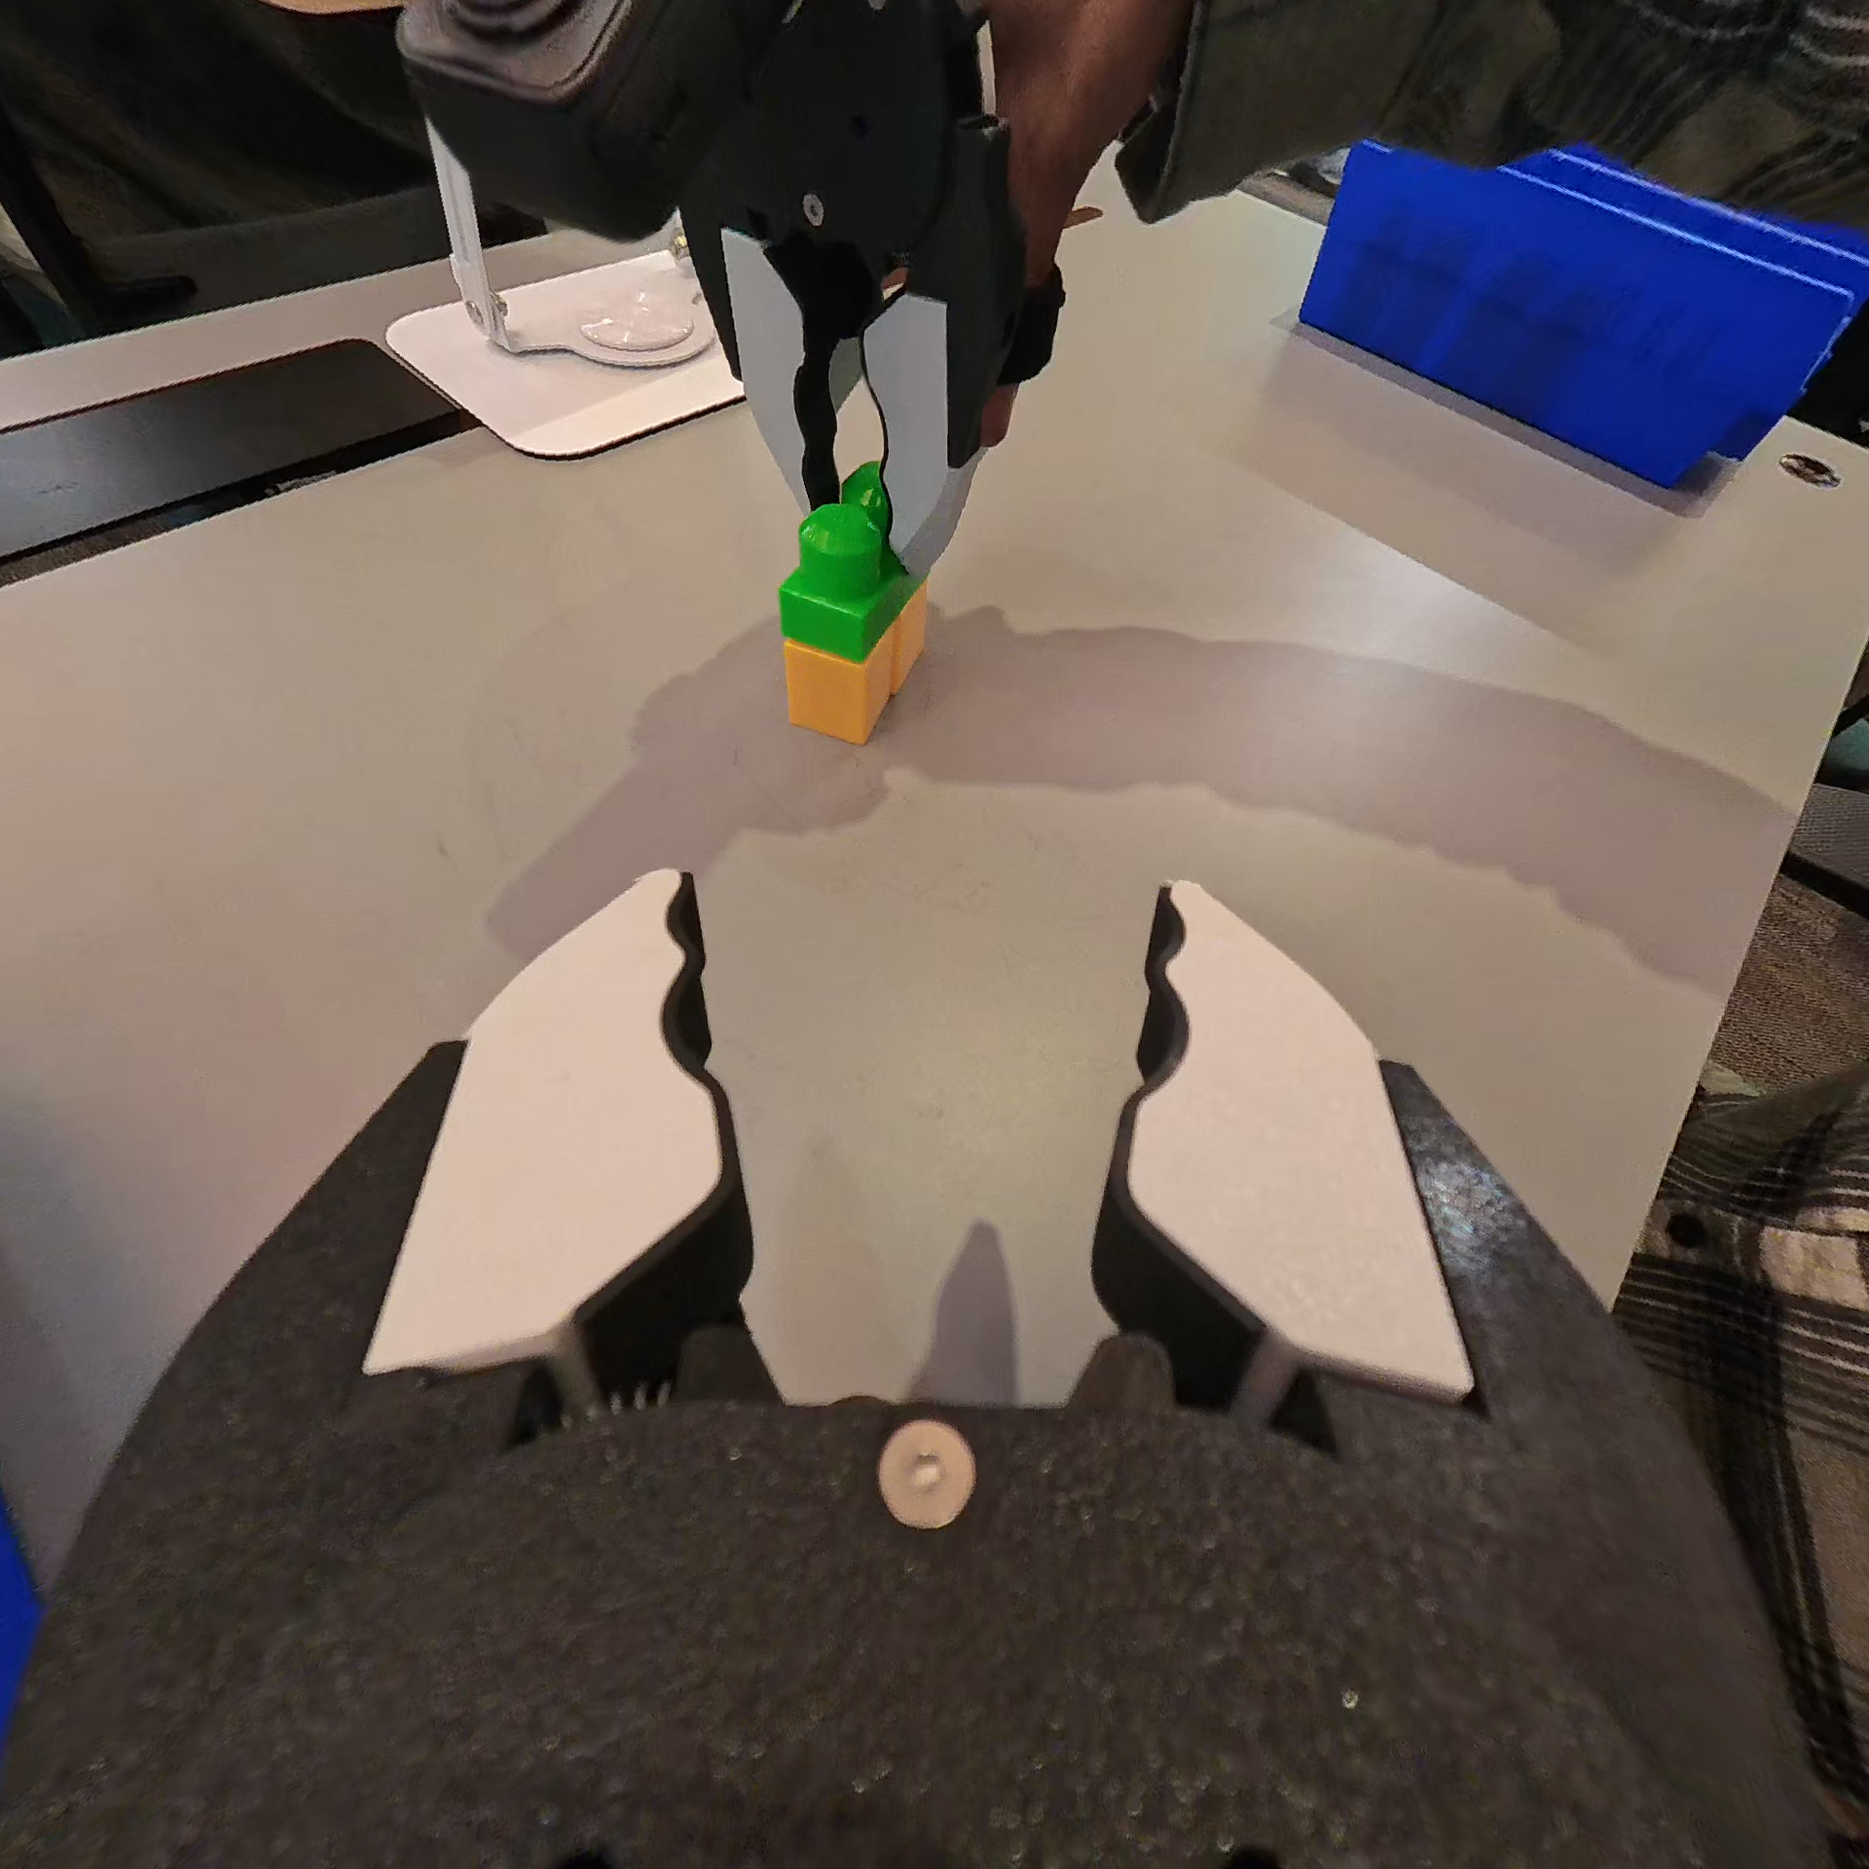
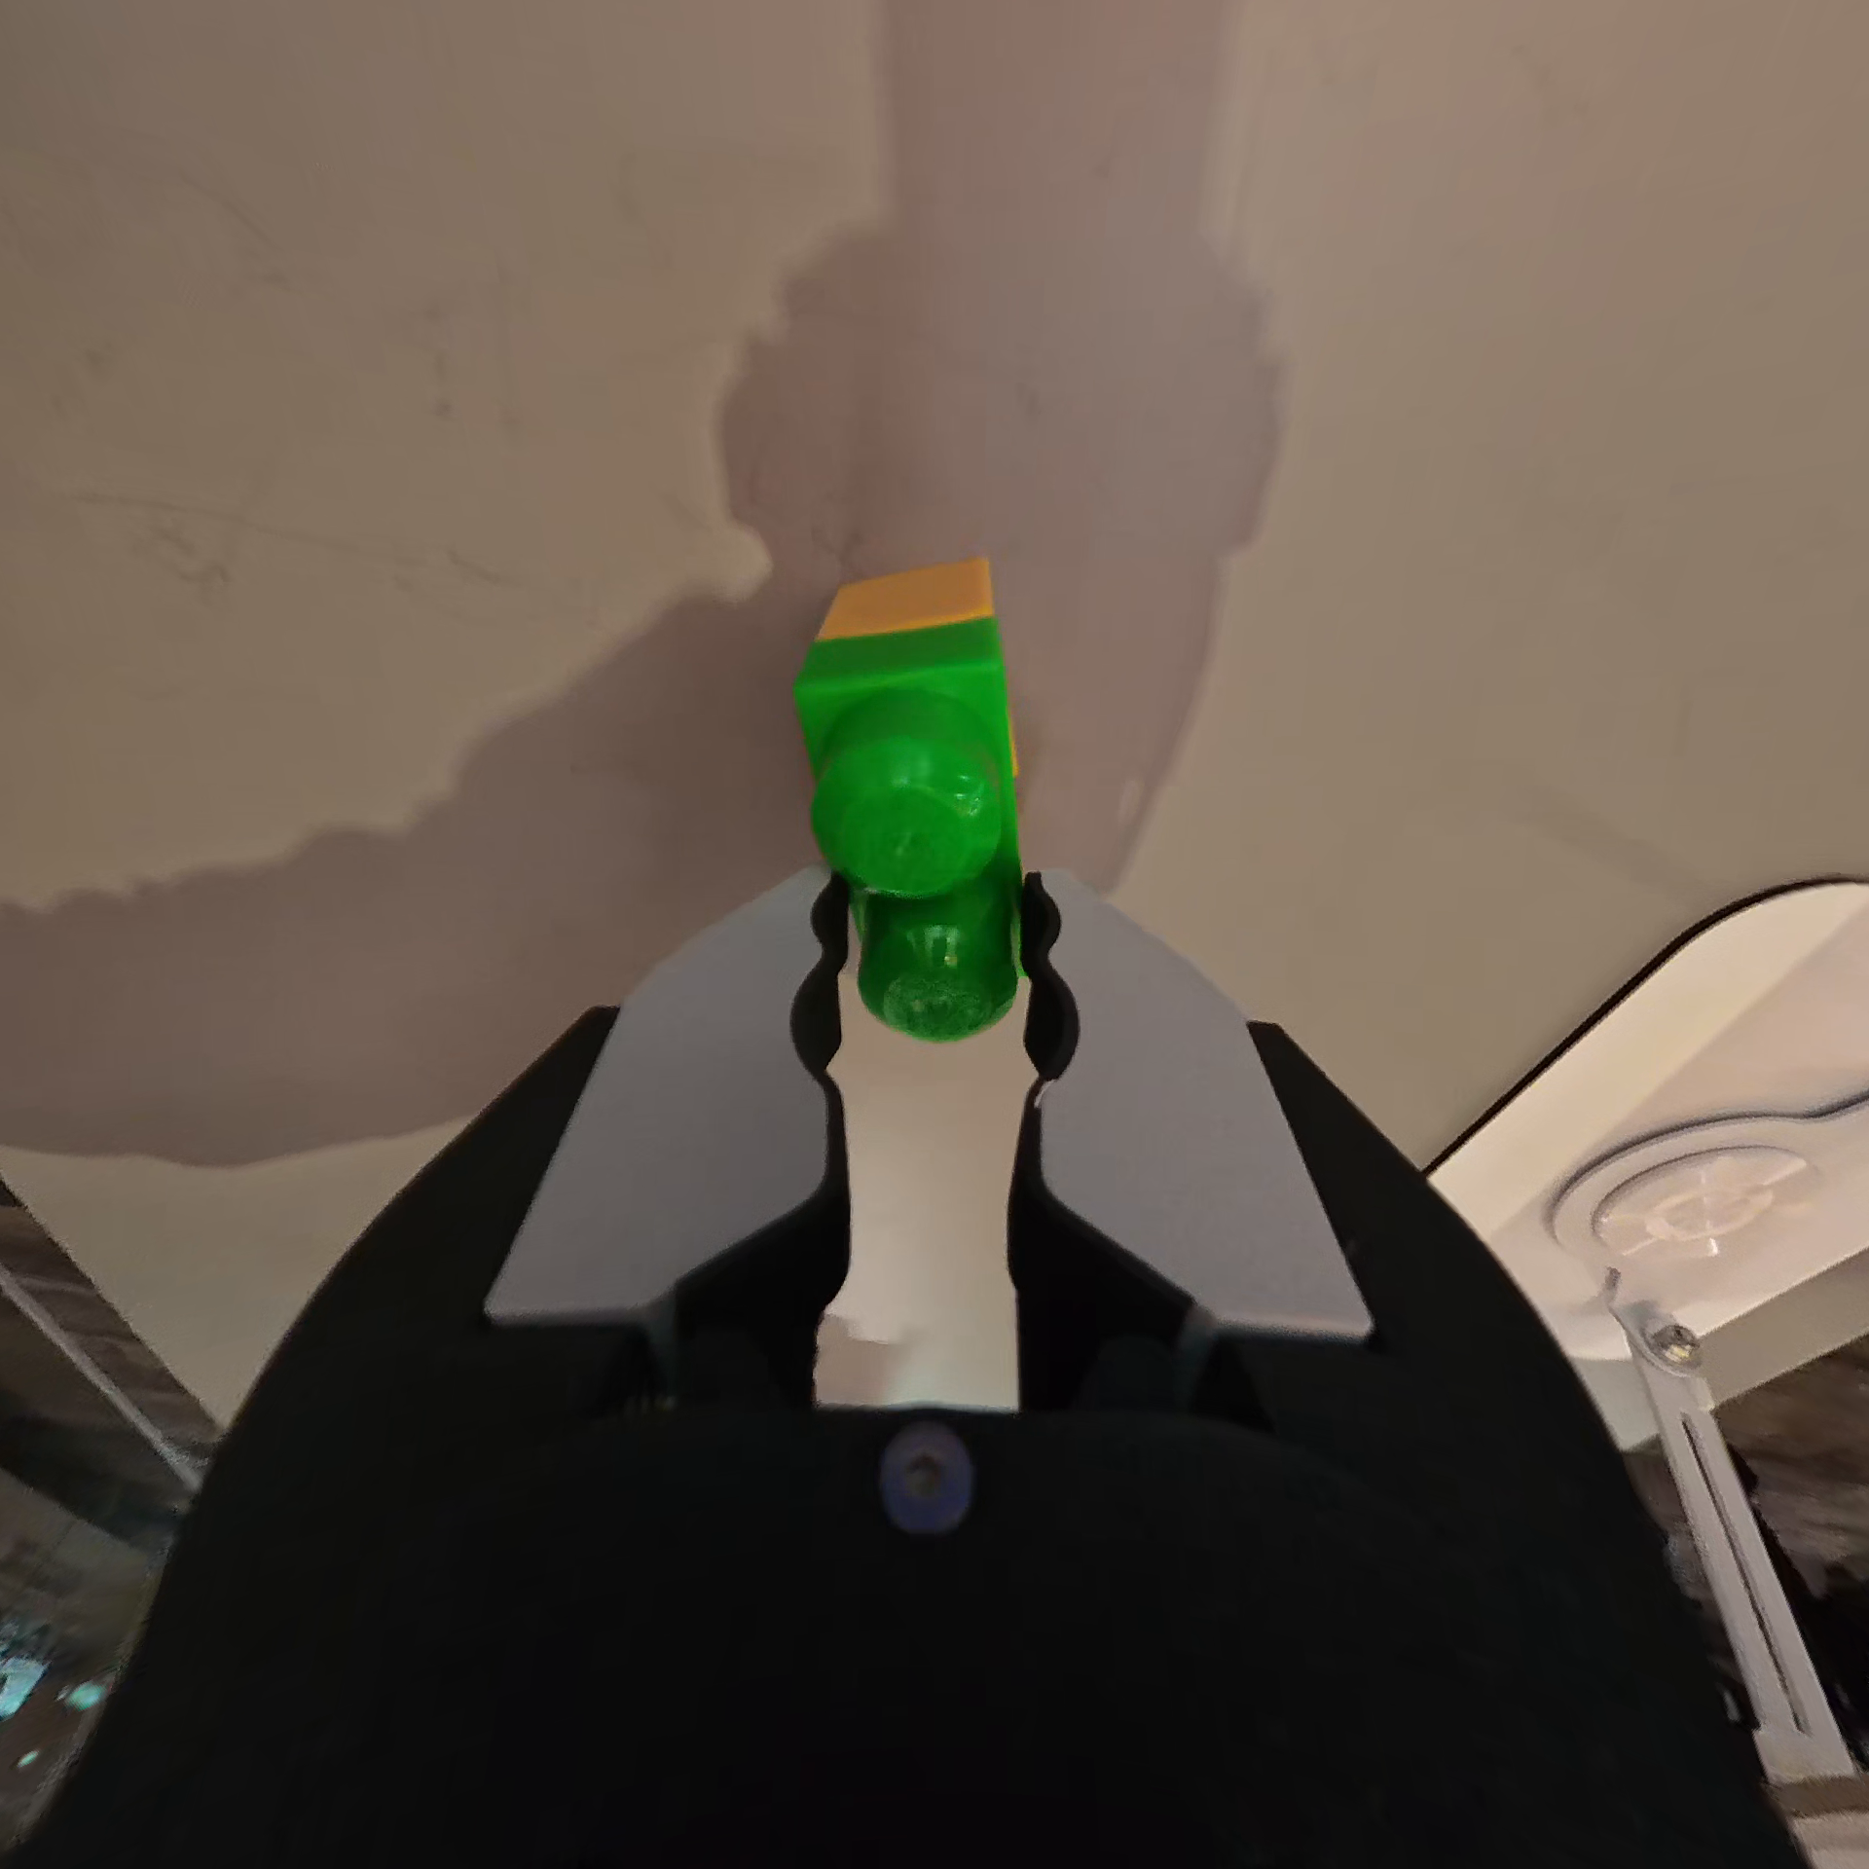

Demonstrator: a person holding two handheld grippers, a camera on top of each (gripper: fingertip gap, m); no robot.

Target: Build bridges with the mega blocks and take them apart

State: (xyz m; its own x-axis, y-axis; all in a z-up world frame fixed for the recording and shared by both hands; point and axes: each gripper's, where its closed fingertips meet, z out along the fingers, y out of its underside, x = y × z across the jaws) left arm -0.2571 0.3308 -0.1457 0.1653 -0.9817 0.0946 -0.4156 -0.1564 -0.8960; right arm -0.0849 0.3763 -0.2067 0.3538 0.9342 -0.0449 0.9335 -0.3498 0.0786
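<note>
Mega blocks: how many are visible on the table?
2. A green block sits stacked on an orange block mid-table, with the right gripper around the green one's studs. The blue bin may hide more.

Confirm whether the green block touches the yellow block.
Touching: the left wrist view shows the green block seated flush on the yellow block, no gap.

blue bin (image 1: 1578, 334) blurred, cut off

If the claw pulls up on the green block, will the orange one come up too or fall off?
Probably it comes along: the green block sits pressed onto the orange block. Both look like stiff plastic, likely light. The right gripper straddles only one stud, so the stack might tilt.
</note>
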